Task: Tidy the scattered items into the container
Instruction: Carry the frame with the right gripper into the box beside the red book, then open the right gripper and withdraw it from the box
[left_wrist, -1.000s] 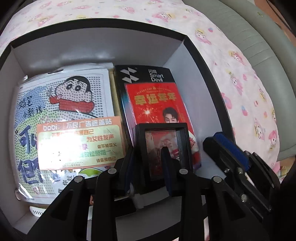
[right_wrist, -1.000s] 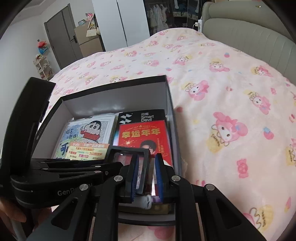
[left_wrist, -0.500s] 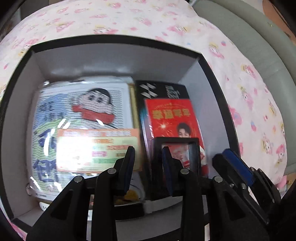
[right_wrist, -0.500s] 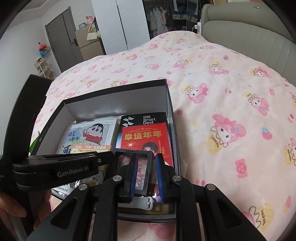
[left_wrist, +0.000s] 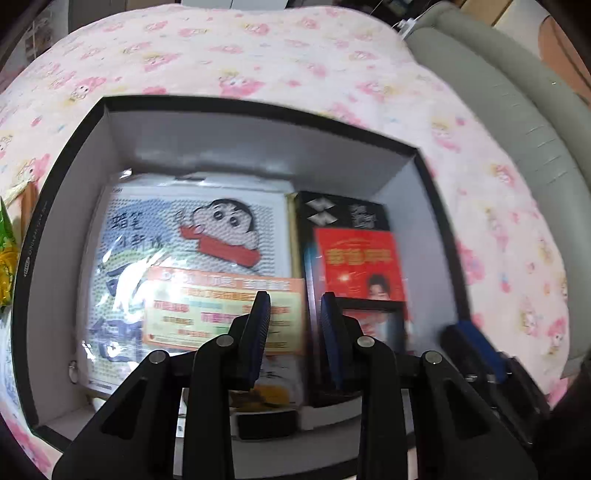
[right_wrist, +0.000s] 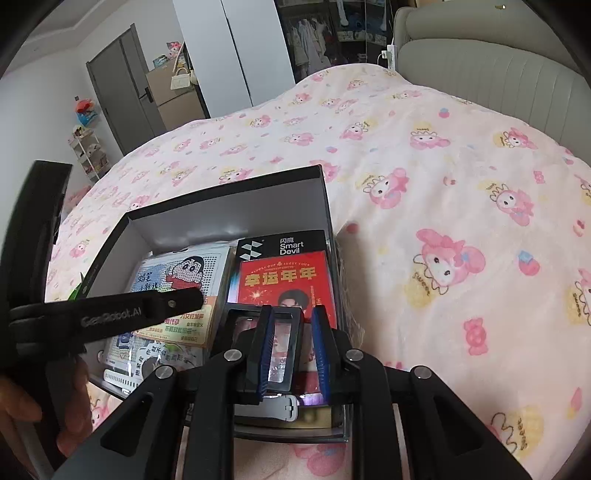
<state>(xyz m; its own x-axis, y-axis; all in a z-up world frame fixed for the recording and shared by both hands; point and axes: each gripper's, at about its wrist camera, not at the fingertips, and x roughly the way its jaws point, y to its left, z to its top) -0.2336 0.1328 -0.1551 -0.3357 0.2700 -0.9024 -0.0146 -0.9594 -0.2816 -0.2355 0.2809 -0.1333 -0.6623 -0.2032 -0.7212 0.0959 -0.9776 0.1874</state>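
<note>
1. A black box (right_wrist: 325, 206) with a pale interior is seen resting on a pink cartoon-print blanket (right_wrist: 443, 184); a grey padded headboard (right_wrist: 498, 74) is seen beyond it.
2. Inside the box, a cartoon bead-board pack (left_wrist: 192, 236) is laid flat on the left side, with an orange leaflet (left_wrist: 221, 295) lying on top of its near part.
3. A black "Smart Devil" carton (right_wrist: 284, 245) is laid on the right side of the box, and a red card (right_wrist: 284, 280) is placed on top of it.
4. A small black photo frame (right_wrist: 288, 317) is seen over the near end of the red card, inside the box.
5. The right gripper (right_wrist: 291, 350) is positioned over the frame with its blue-padded fingers (right_wrist: 266, 343) parted; the left pad crosses in front of the frame, but contact cannot be confirmed from this view.
6. The left gripper (left_wrist: 295, 332) is held above the box with its fingers (left_wrist: 258, 325) apart and nothing between them; this view is motion-blurred.
7. A hand (right_wrist: 74, 406) is seen on the left gripper's handle.
</note>
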